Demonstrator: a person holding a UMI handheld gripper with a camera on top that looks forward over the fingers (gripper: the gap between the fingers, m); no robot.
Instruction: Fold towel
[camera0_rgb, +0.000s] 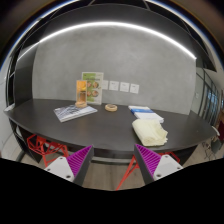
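Gripper (112, 160) jaws spread, nothing between them, folded pale towel (150, 131) right of centre on dark tabletop (100, 128), bottle (81, 93) upper left.

Towel (150, 131): pale yellow-cream, lies flat on dark table (60, 128), well beyond your gripper (113, 162) fingers, toward table's right end. You see it bunched into compact, roughly rectangular heap, with raised fold along far edge. Near edge sits close to table's front rim. Small white-and-blue item lies just behind it, apart. Your fingers stand open, nothing between them, towel untouched.
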